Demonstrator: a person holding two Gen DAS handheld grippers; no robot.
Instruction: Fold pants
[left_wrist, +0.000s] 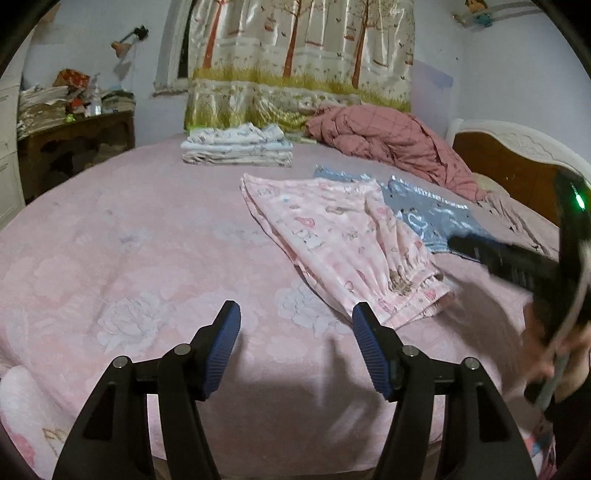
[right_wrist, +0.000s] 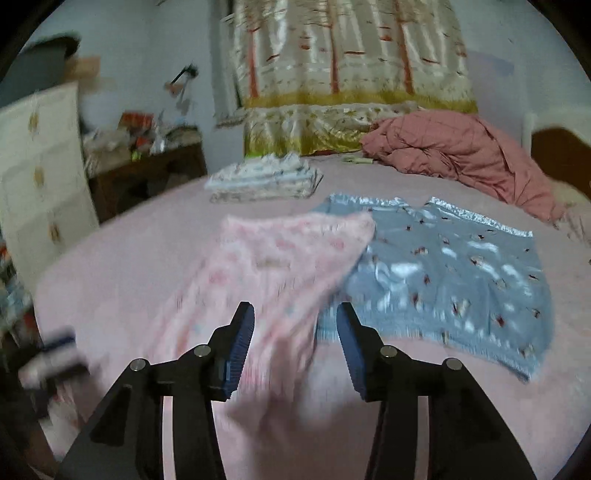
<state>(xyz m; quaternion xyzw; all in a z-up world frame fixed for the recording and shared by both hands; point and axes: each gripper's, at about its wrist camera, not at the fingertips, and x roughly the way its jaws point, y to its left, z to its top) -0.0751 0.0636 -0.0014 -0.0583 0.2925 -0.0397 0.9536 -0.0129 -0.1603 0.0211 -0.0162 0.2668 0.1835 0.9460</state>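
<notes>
Pink patterned pants (left_wrist: 343, 243) lie folded lengthwise on the pink bedspread (left_wrist: 129, 258), waistband toward me at the right. They partly cover blue patterned pants (left_wrist: 432, 218). My left gripper (left_wrist: 295, 347) is open and empty, above the bedspread just left of the pink waistband. In the right wrist view the pink pants (right_wrist: 266, 280) appear blurred, with the blue pants (right_wrist: 454, 280) spread flat to their right. My right gripper (right_wrist: 295, 343) is open and empty, hovering over the near end of the pink pants. The right gripper's body (left_wrist: 517, 266) shows blurred at the left view's right edge.
A stack of folded clothes (left_wrist: 236, 147) sits at the far side of the bed. A crumpled reddish quilt (left_wrist: 391, 140) lies at the back right by the headboard (left_wrist: 517, 155). A cluttered wooden nightstand (left_wrist: 74, 144) and white drawers (right_wrist: 40, 177) stand left of the bed.
</notes>
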